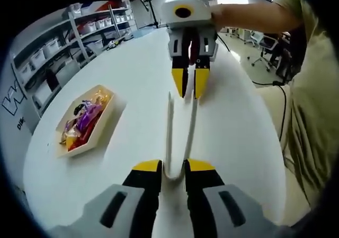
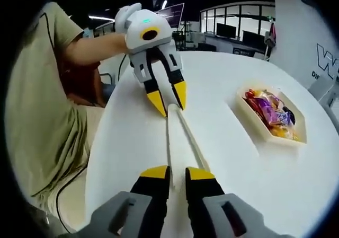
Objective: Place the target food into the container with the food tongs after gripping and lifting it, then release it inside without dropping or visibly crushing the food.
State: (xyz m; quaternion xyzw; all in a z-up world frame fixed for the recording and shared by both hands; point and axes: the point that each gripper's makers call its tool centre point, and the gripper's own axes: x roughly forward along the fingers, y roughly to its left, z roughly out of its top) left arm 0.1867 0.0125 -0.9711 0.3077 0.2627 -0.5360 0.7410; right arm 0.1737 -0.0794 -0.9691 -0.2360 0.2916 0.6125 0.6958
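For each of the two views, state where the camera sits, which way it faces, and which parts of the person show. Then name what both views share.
Left gripper view: rides the left gripper, whose jaws flank the bent end of the white tongs; it faces the right gripper across the table; the person's forearm and shirt are at right.
Right gripper view: rides the right gripper at the tongs' tips, facing the left gripper; arm and shirt at left.
Shared: both grippers, tongs, table, tray of wrapped food.
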